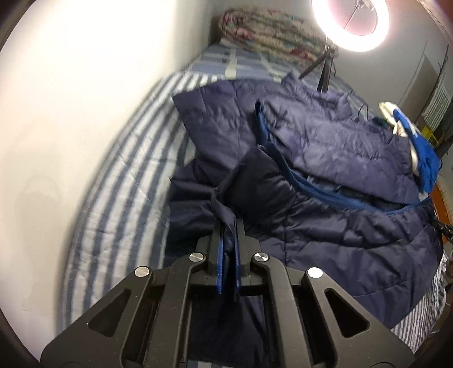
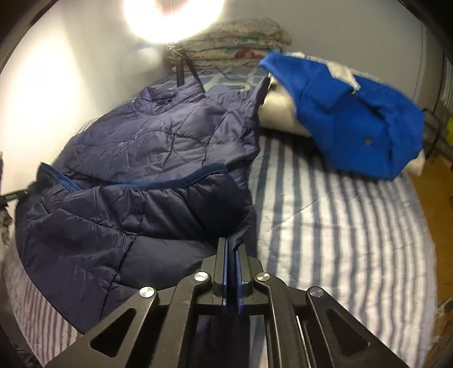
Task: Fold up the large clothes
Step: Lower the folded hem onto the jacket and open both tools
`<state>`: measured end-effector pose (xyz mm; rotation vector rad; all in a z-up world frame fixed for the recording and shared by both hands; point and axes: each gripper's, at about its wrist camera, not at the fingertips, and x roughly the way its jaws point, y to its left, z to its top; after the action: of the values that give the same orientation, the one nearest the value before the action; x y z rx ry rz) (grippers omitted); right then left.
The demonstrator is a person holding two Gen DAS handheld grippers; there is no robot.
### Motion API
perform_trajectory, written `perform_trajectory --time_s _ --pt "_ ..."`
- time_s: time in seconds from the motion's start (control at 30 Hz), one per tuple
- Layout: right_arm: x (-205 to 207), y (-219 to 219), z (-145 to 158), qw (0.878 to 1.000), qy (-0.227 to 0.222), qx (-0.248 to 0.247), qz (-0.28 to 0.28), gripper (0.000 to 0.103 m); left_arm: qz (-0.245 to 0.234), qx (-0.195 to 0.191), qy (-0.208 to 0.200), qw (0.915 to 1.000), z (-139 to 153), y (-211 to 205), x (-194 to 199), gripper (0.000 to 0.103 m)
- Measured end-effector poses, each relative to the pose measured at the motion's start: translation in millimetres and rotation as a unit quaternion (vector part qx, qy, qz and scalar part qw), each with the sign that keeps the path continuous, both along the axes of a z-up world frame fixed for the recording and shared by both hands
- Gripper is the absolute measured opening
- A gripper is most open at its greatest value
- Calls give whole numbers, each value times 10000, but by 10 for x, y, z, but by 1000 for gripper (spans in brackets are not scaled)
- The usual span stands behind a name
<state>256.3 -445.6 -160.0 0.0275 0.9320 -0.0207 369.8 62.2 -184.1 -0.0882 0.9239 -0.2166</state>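
Note:
A large navy quilted puffer jacket point(image 1: 325, 158) lies on the striped bed, its near part folded over the rest, with a blue zipper trim across it. It also shows in the right wrist view point(image 2: 158, 147). My left gripper point(image 1: 228, 223) is shut on a bunch of the jacket's dark fabric at its left near edge. My right gripper point(image 2: 232, 245) is shut on the jacket's fabric at its right near corner. Both hold the fabric a little above the bed.
The bed has a blue-and-white striped sheet point(image 2: 339, 215). A bright blue and white garment point(image 2: 354, 113) lies at the right. A folded floral quilt point(image 1: 271, 31) sits at the head. A ring light point(image 1: 351, 19) on a tripod stands behind the jacket. A white wall point(image 1: 70, 99) is left.

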Motion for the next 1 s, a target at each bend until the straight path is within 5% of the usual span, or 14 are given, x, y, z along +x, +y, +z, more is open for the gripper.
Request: perform_trajectory --time_s 0.4,0.63,0.9,1.0 --pt "-183 95 655 9931 -1000 -557 -244 0 19 36 -915 9958 747 -61 -130 2" --pt "-75 10 900 9877 -1399 -547 -426 0 264 -91 -1007 9945 899 -41 119 2" --pt "666 45 1225 9726 -1826 -1256 -697 0 392 170 -1441 9886 1193 -200 901 2" --pt "1060 -137 1305 9708 -1929 -1061 -952 0 407 259 -1520 9872 1165 -304 1333 2"
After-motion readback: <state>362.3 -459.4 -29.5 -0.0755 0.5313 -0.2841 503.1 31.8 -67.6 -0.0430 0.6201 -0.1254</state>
